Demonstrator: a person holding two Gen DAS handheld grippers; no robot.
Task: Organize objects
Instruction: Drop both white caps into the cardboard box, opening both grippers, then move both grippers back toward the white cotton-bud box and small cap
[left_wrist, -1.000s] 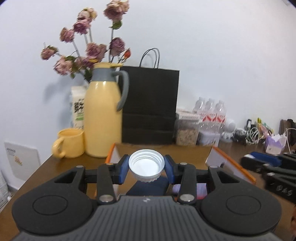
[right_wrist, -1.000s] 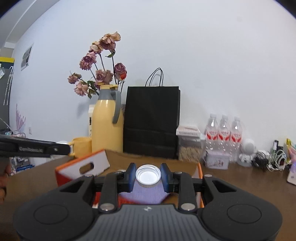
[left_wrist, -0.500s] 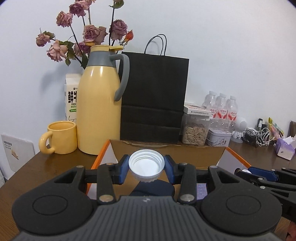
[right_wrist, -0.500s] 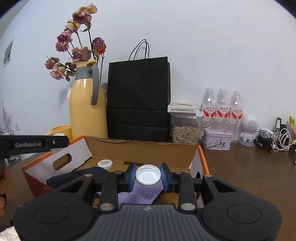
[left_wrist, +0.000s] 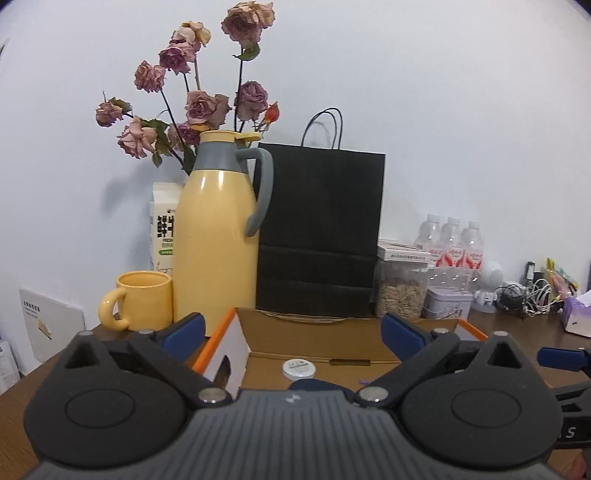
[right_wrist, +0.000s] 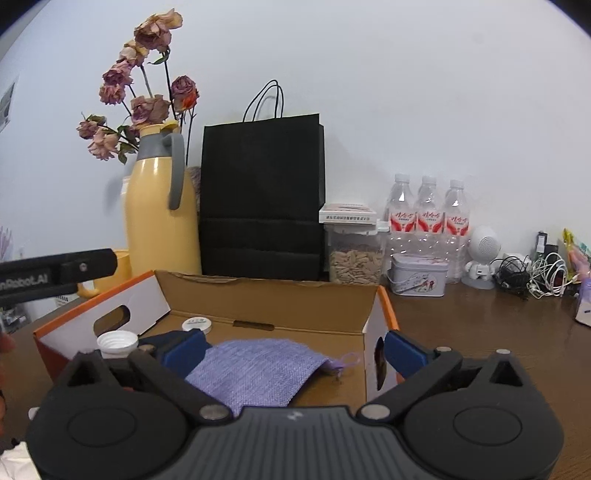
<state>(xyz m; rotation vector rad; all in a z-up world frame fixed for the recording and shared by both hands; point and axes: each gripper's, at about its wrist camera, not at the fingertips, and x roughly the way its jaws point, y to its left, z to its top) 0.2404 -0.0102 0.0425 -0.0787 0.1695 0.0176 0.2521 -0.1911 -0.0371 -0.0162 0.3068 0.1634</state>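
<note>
Brown wooden table (right_wrist: 480, 332), white wall (right_wrist: 406, 92)

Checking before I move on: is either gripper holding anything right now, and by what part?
Nothing is held. The left gripper and right gripper have just opened, empty, above the cardboard box.

Sitting on the table (right_wrist: 480, 332): box (right_wrist: 266, 295), with cloth (right_wrist: 258, 365), cap (right_wrist: 117, 341) and round tin (right_wrist: 197, 324) lying inside; standing behind, left to right: mug (left_wrist: 144, 301), jug (left_wrist: 218, 236), bag (right_wrist: 262, 199), jar (right_wrist: 354, 254), bottles (right_wrist: 428, 218).
</note>
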